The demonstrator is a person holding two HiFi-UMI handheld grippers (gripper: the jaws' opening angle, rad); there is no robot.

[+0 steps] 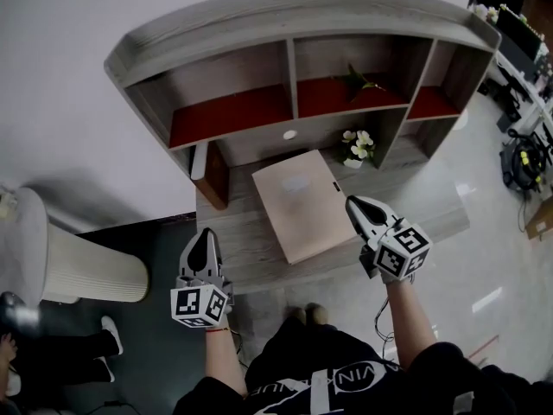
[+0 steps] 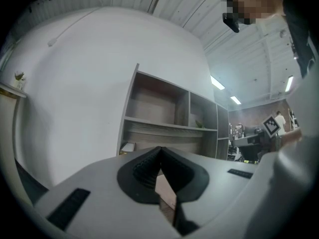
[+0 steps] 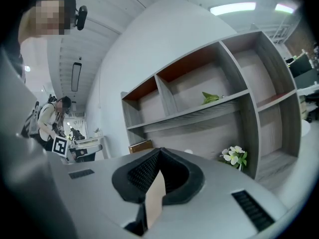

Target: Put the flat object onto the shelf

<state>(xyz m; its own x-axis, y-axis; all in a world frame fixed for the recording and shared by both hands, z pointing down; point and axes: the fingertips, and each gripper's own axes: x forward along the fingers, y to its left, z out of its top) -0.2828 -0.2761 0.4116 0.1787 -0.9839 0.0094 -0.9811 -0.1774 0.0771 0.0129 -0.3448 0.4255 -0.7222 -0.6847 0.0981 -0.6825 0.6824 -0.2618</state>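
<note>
A flat tan folder is over the grey desk top in front of the shelf unit, whose boards are red. My right gripper is shut on the folder's right edge. In the right gripper view the folder stands edge-on between the closed jaws of that gripper, with the shelf ahead. My left gripper hovers at the desk's near left edge, shut and holding nothing. Its tips meet in the left gripper view, facing the shelf.
White flowers stand on the desk at the back right, also in the right gripper view. A green sprig lies on the middle shelf board. A brown and white box stands at the desk's back left. A white ribbed cylinder stands on the floor to the left.
</note>
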